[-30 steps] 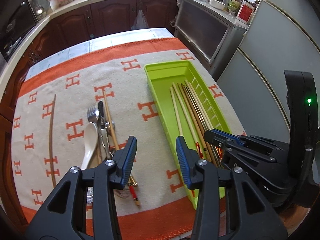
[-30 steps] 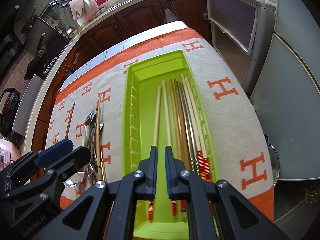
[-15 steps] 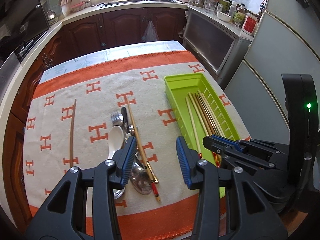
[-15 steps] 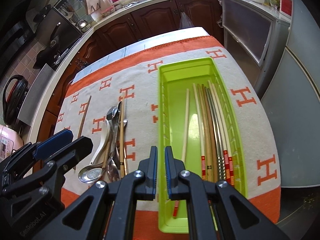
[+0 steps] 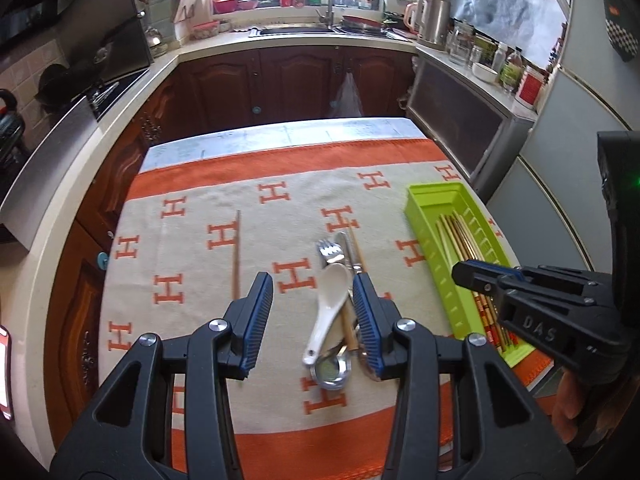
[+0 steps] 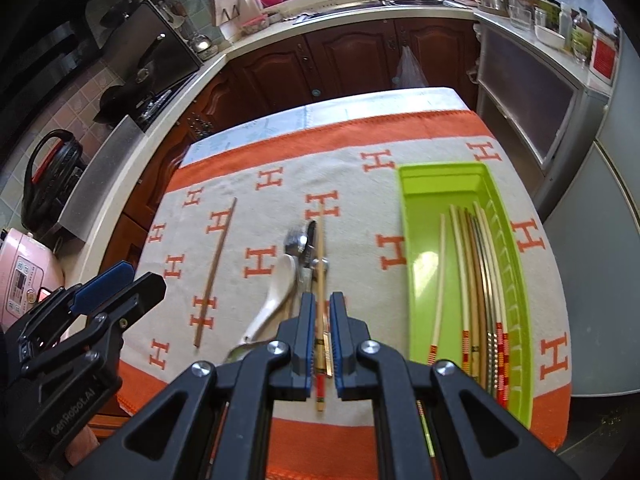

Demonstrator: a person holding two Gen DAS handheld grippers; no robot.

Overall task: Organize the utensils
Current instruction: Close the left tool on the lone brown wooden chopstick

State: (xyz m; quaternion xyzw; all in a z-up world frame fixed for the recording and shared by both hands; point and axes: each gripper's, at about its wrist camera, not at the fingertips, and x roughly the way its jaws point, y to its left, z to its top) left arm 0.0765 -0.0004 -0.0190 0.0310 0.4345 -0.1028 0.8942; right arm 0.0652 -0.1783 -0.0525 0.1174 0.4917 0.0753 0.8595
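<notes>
The sorting is part done: several chopsticks (image 6: 468,280) already lie lengthwise in the green tray (image 6: 416,248) at the right edge of the table (image 6: 248,136). What is left lies on the orange and beige cloth (image 6: 352,168). A pile near the middle of the table's near half holds a white spoon (image 5: 330,308), a fork (image 5: 330,252), a knife, at least one metal spoon and a long chopstick (image 6: 320,248). A single brown chopstick (image 6: 214,272) lies well apart, toward the left edge.

The step in hand seems to be choosing the next piece. The left tool (image 5: 314,316) hangs over the pile, partly spread and empty. The right tool (image 6: 320,316) is clenched almost fully. In its own view the long chopstick shows through the thin slit, but the pads appear to be above it, not on it.

The loose chopsticks run from near edge to far edge, about parallel to the tray's long axis. The one in the pile has its red-banded end toward the near edge. The next move probably calls for lowering a tool onto one thin stick, pinching across its width without dragging the cutlery, then carrying it right and laying it in the tray lengthwise.
</notes>
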